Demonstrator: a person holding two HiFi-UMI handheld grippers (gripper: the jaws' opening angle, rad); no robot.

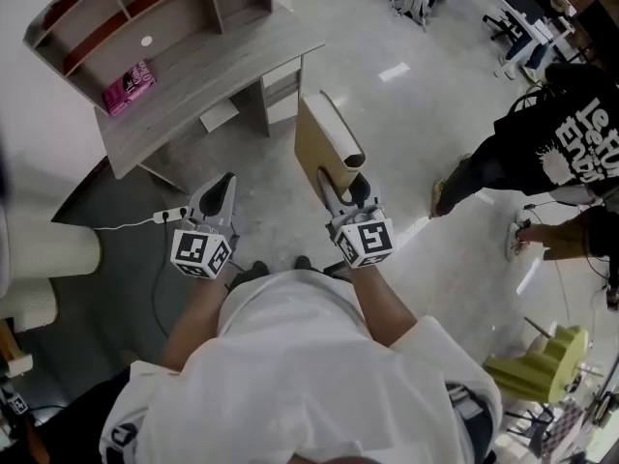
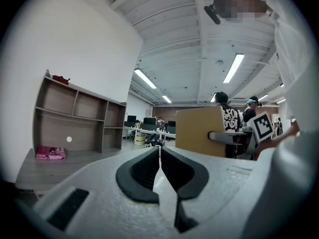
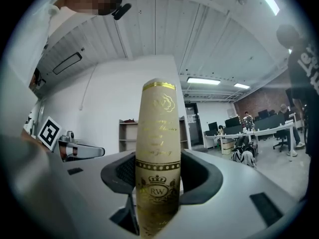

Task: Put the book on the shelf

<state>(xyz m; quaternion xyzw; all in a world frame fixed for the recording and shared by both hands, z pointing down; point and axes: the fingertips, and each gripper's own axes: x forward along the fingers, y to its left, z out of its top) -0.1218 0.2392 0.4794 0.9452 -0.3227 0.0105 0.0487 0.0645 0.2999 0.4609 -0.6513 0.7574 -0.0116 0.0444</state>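
Carrying the book (image 1: 317, 143) toward the shelf (image 1: 145, 13), clamping its spine in the right tool (image 1: 343, 193) with the jaws spread wide, out over the floor and well apart from the table (image 1: 208, 80). Keeping the left tool (image 1: 225, 189) pinched closed and empty. Standing tall, long axis upright, spine facing back, pages pointing ahead. Likely needing a step forward-left next, then a lift into a compartment.

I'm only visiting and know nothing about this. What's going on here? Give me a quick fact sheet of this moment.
Right gripper: shut on the book, which is held upright in the air
Left gripper: shut, nothing in it
Shelf: stands on a grey desk, ahead and to the left; the book is not there yet
Pink packet: lies on the desk
Bystander: at the right
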